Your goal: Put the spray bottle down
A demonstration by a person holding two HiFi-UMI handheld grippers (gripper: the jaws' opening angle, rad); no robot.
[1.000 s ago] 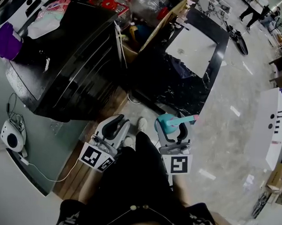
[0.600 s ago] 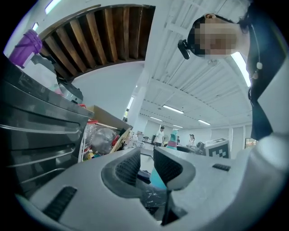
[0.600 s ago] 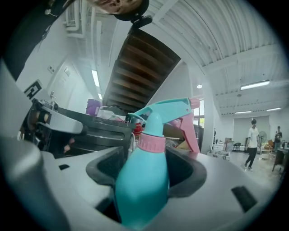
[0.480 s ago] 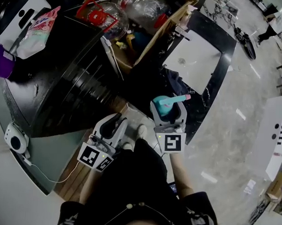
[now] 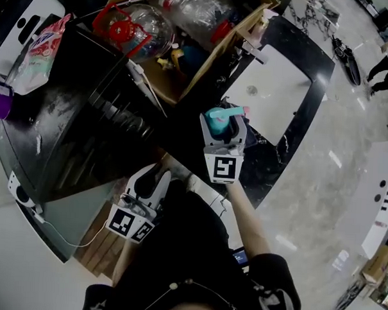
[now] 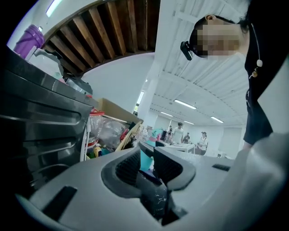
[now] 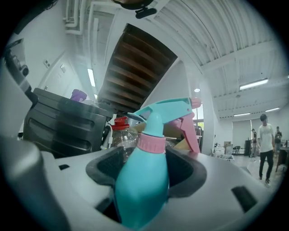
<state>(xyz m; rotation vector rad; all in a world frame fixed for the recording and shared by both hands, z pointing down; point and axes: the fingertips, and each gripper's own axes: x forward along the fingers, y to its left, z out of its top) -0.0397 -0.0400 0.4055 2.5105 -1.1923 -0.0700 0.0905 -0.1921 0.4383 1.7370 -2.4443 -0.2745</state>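
A teal spray bottle (image 5: pixel 216 116) with a pink collar and trigger stands upright between the jaws of my right gripper (image 5: pixel 224 125), which is shut on its body. In the head view that gripper hangs over the near edge of a black marble counter (image 5: pixel 300 104), next to its white sink. The right gripper view shows the spray bottle (image 7: pixel 143 180) filling the gap of the right gripper (image 7: pixel 146 164). My left gripper (image 5: pixel 158 178) is lower left, near the person's body, shut and holding nothing. In the left gripper view, the left gripper (image 6: pixel 147 159) has its tips together.
A cardboard box (image 5: pixel 205 52) of plastic bottles, one with a red cap (image 5: pixel 119 26), stands left of the sink (image 5: pixel 268 74). A black ridged bin (image 5: pixel 86 114) fills the left. A white device with a cable (image 5: pixel 19 192) lies lower left. People walk in the background.
My right gripper has carried the spray bottle up the picture, from over the floor to the counter's near edge by the sink. The left gripper has shifted a little.
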